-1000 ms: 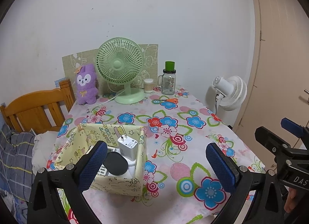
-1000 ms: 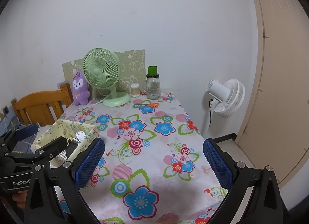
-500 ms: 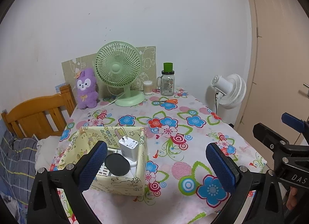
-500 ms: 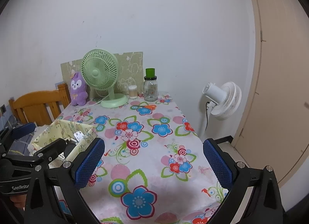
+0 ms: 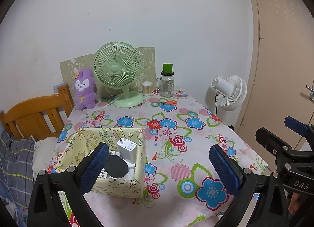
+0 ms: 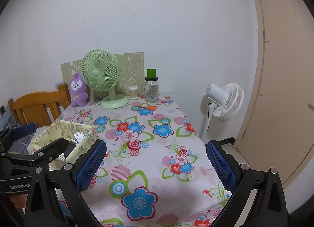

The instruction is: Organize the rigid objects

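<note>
I see the table [image 5: 196,148] under its flowered cloth running away from me toward the white wall, with a wooden chair [image 5: 37,113] at its left side and a white standing fan [image 5: 229,91] on the floor off its right edge. At the far end stand a green desk fan [image 5: 117,70], a purple plush toy [image 5: 84,89] to its left, and a glass jar with a green lid [image 5: 167,83] to its right; orange-handled scissors [image 5: 166,102] lie flat just in front of the jar.

Near the table's front left corner sits the yellow fabric box [image 5: 125,184], open at the top, its long axis running roughly toward the far wall. Inside it, against the right wall, a white charger [image 5: 127,149] stands upright with its prongs pointing up. In front of it a black round disc [image 5: 115,166] leans tilted, facing me, resting on other white items I cannot make out.

My left gripper [image 5: 159,168] hovers above the front of the table, its blue-padded fingers spread wide with nothing between them; the left finger overlaps the box in view, but I cannot tell whether it touches. My right gripper [image 6: 156,165] hangs to the right of the box, its jaws just as wide apart and empty, over bare cloth.
</note>
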### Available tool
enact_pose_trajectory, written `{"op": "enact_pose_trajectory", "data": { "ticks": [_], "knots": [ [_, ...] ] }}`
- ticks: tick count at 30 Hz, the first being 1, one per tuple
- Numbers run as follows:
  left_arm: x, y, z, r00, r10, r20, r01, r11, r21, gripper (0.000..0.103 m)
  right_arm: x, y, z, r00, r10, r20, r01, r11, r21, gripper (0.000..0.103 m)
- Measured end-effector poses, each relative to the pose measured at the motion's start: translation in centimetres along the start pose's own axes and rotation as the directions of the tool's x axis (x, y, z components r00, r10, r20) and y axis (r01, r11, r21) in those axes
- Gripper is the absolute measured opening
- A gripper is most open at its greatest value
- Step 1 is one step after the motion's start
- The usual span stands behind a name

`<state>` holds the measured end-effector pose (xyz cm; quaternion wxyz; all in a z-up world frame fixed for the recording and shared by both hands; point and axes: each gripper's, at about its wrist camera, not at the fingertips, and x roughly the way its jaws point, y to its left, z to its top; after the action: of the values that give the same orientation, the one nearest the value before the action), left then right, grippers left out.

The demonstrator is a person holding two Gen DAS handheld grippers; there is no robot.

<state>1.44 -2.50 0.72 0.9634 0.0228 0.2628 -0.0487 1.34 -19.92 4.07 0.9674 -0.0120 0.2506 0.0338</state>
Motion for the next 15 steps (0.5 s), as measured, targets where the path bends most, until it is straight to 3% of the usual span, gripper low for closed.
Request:
{"op": "enact_pose_trajectory", "data": {
  "ticks": [15],
  "knots": [
    [-0.09, 0.42, -0.12, 1.0, -0.003, 0.005, 0.003, 1.0, -0.009, 0.103, -0.08, 0.04, 0.23, 1.0, 0.009, -0.004, -0.009, 1.0, 0.002, 0.103]
  ]
}}
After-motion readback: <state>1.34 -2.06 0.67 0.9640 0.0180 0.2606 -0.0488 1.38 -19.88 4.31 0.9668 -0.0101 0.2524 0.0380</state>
